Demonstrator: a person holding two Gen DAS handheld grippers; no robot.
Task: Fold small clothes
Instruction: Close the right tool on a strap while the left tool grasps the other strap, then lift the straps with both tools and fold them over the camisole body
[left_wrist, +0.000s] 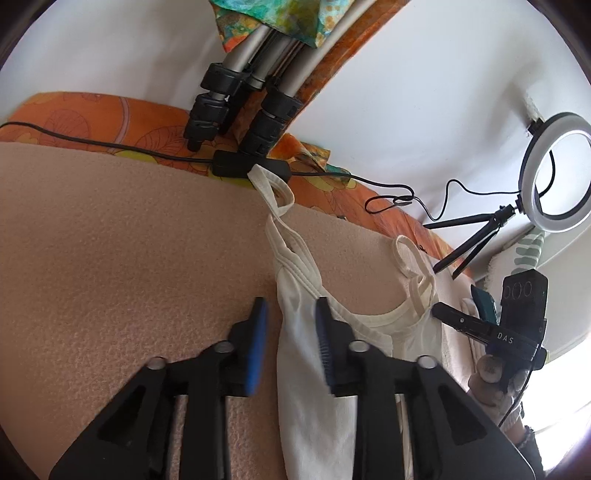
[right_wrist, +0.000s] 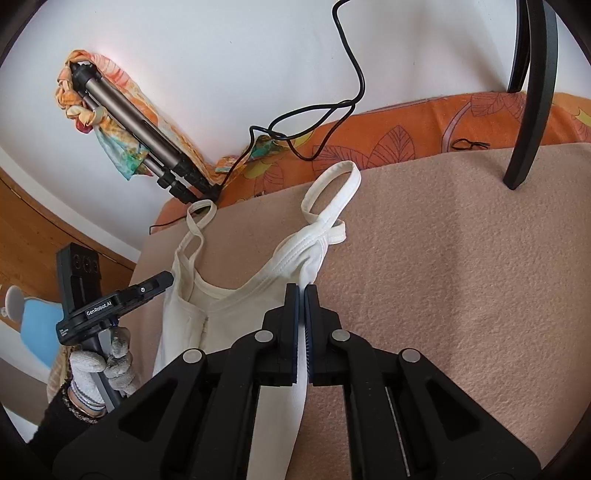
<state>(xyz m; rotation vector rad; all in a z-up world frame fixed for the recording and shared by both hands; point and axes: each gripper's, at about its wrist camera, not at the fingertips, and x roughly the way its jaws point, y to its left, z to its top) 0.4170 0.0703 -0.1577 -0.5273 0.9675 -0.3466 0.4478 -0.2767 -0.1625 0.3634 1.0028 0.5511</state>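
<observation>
my right hand-held gripper (right_wrist: 303, 291) is clamped on the white top (right_wrist: 229, 317); my left hand-held gripper (left_wrist: 291, 314) gapes open astride its edge on the beige blanket (left_wrist: 129, 240).

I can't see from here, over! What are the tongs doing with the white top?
Left tongs open at one side edge of white top. Right tongs shut on other edge. Top flat on beige blanket. Nothing on it.

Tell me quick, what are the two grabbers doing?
Left gripper: open, its fingers on either side of the white top's edge, not pinching.
Right gripper: closed on the white top near a strap.
</observation>
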